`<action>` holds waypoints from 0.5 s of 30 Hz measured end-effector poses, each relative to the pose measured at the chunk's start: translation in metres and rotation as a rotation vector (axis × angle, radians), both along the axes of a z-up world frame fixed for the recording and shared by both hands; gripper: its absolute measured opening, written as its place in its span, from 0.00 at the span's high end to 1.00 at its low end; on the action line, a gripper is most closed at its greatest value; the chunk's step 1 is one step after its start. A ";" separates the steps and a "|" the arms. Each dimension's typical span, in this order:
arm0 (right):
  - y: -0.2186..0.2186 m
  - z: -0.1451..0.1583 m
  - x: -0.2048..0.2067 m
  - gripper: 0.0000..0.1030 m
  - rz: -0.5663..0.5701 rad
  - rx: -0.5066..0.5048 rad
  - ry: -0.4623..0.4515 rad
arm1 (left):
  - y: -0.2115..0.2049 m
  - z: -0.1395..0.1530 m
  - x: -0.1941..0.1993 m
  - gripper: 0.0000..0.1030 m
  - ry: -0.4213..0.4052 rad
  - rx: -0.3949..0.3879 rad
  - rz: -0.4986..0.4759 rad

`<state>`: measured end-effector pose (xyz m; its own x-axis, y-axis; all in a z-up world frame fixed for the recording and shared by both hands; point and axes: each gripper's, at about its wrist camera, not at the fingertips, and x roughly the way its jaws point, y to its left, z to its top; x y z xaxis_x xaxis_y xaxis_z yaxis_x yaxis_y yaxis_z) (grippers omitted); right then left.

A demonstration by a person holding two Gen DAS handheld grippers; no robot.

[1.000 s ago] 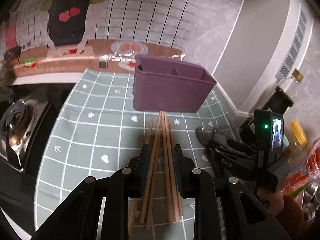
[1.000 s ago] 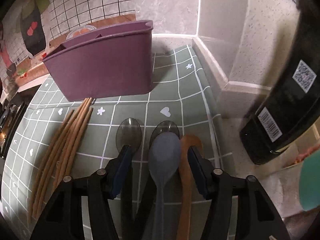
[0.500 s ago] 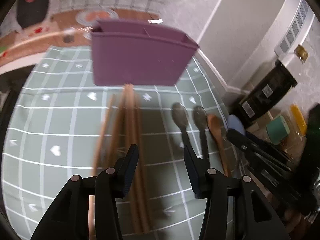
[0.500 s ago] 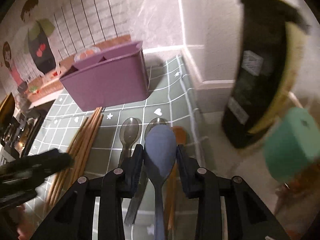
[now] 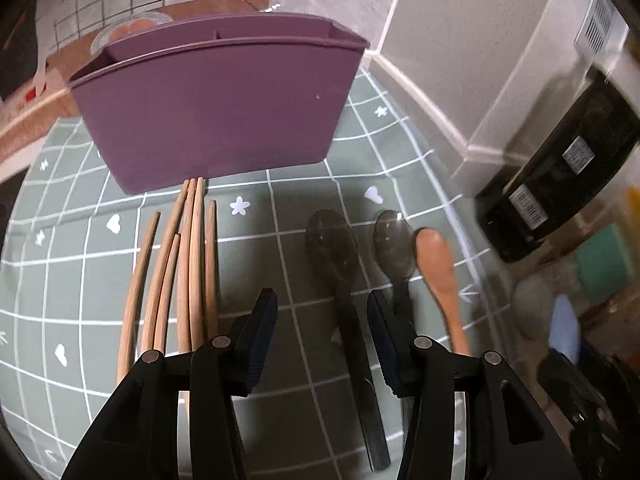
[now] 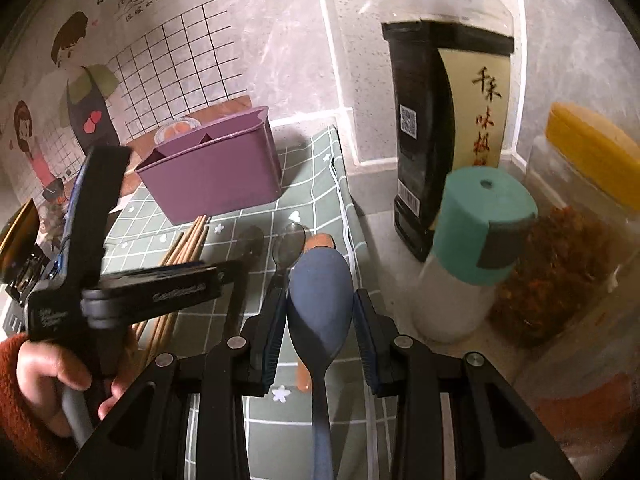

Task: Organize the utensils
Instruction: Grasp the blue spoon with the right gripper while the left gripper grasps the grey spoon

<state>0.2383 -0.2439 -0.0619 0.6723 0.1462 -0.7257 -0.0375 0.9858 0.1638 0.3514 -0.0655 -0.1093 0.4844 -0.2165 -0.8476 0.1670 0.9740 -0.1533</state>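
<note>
Now | right gripper fingers pinched blue spoon, lifted off worktop | left gripper fingers spread over dark spoon | chopsticks lay before purple holder

A home kitchen. A cartoon wall sticker of a cook in an apron fills the wall at 10 o'clock. At 1 o'clock a dark sauce bottle stands beside a teal-capped shaker and a chilli jar. The bench wears a green checked mat carrying chopsticks, spoons and a purple utensil caddy.
</note>
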 end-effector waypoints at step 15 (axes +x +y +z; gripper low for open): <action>-0.011 -0.005 -0.004 0.69 -0.008 0.016 -0.003 | -0.026 -0.007 0.028 0.62 -0.042 0.110 0.053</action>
